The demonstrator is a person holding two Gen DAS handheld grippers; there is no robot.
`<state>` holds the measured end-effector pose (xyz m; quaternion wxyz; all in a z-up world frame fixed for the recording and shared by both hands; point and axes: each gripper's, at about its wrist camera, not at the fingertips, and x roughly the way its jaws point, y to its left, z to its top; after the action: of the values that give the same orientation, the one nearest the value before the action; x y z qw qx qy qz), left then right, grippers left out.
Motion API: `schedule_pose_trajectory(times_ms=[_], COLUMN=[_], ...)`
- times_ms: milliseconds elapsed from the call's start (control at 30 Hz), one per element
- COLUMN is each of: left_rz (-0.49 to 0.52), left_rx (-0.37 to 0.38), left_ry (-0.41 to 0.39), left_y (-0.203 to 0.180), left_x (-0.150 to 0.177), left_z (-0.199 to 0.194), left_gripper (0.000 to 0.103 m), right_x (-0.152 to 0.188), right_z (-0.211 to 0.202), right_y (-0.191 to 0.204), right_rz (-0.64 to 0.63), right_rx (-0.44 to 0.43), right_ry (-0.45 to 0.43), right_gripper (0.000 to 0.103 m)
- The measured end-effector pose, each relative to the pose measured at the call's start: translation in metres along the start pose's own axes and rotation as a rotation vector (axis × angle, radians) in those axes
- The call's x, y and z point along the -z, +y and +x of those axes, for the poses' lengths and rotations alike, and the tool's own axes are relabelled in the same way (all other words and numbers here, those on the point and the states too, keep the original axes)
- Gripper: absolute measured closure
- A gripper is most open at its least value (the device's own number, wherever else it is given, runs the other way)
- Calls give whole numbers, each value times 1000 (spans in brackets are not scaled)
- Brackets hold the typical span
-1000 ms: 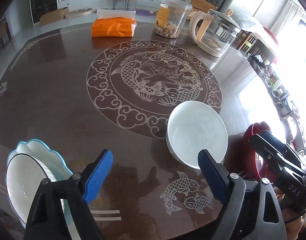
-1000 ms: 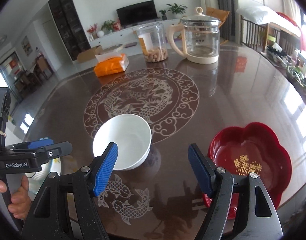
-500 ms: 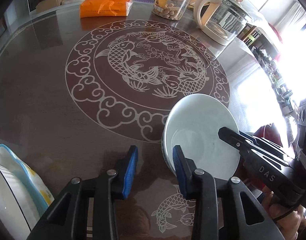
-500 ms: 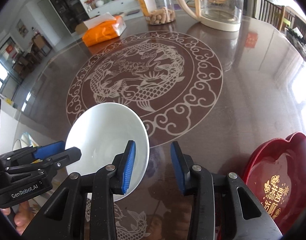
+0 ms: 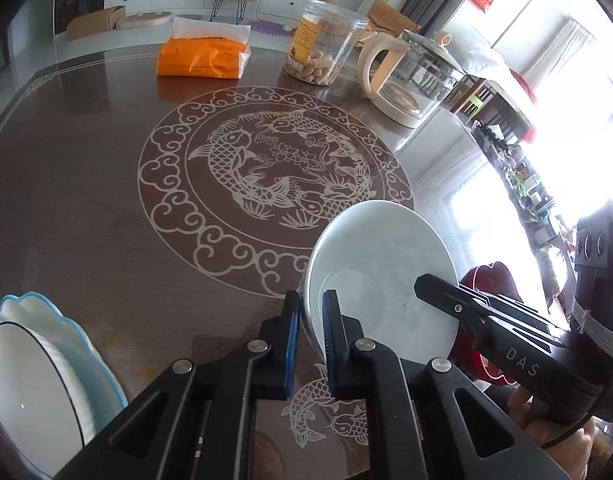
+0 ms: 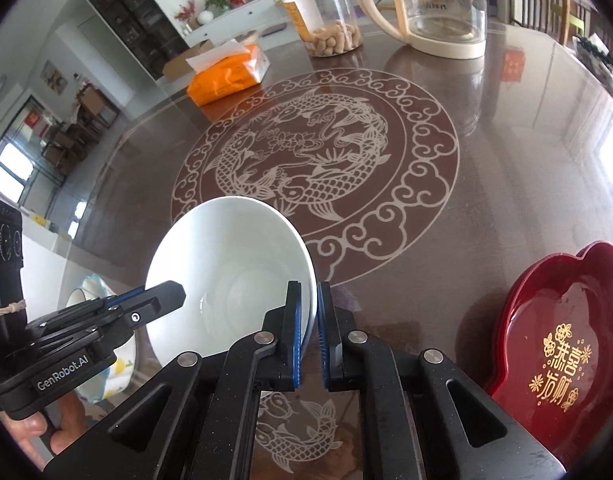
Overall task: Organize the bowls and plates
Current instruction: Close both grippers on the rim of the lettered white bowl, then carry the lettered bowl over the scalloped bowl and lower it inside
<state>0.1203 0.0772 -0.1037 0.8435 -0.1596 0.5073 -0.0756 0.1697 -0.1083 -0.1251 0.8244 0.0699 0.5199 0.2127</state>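
A white bowl (image 5: pixel 380 276) is held between both grippers just above the dark table. My left gripper (image 5: pixel 309 312) is shut on its near left rim. My right gripper (image 6: pixel 308 312) is shut on its right rim; the bowl (image 6: pixel 226 272) fills the lower left of the right wrist view. A white plate (image 5: pixel 30 392) lies on a blue scalloped plate (image 5: pixel 86 344) at the left table edge. A red flower-shaped plate (image 6: pixel 558 328) sits at the right.
The dark table (image 5: pixel 86 168) has a fish medallion in the middle. At the far side stand an orange tissue pack (image 5: pixel 204 58), a clear jar of nuts (image 5: pixel 324 54) and a glass kettle (image 5: pixel 410 80).
Both grippers moved in and closed on opposite rims of the white bowl. The bowl now sits tilted and slightly lifted between them.
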Motion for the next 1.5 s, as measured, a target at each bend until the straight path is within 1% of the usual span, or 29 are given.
schedule_pose_trajectory(times_ms=[133, 267, 400, 500, 567, 667, 767, 867, 1033, 1233, 1500], left_rz=[-15, -37, -73, -112, -142, -183, -212, -224, -229, -227, -223], left_rx=[-16, -73, -169, -234, -264, -287, -294, -291, -290, -298, -297], left_ry=[-68, -137, -204, -238, -248, -233, -203, -173, -136, -118, -93], left_y=[13, 39, 73, 99, 116, 141, 160, 170, 177, 183, 188], left_x=[7, 23, 41, 54, 61, 70, 77, 84, 90, 93, 98], left_z=[-47, -100, -144, -164, -171, -168, -158, -144, -127, -122, -114], left_gripper=[92, 92, 92, 92, 92, 92, 92, 92, 92, 92, 92], right_x=[-4, -4, 3, 11, 16, 24, 35, 41, 47, 50, 54], right_z=[-24, -36, -31, -19, -7, 14, 32, 48, 65, 74, 82], right_y=[33, 80, 135, 174, 195, 216, 230, 234, 236, 239, 243], right_rz=[-46, -112, -178, -227, -252, -271, -296, -306, -311, -321, -350], right_rx=[-26, -87, -158, -199, -216, -232, -215, -193, -158, -142, -117], right_ry=[-42, -57, -41, -17, 8, 52, 83, 109, 139, 157, 160], right_gripper=[93, 92, 92, 92, 92, 92, 92, 92, 92, 92, 93])
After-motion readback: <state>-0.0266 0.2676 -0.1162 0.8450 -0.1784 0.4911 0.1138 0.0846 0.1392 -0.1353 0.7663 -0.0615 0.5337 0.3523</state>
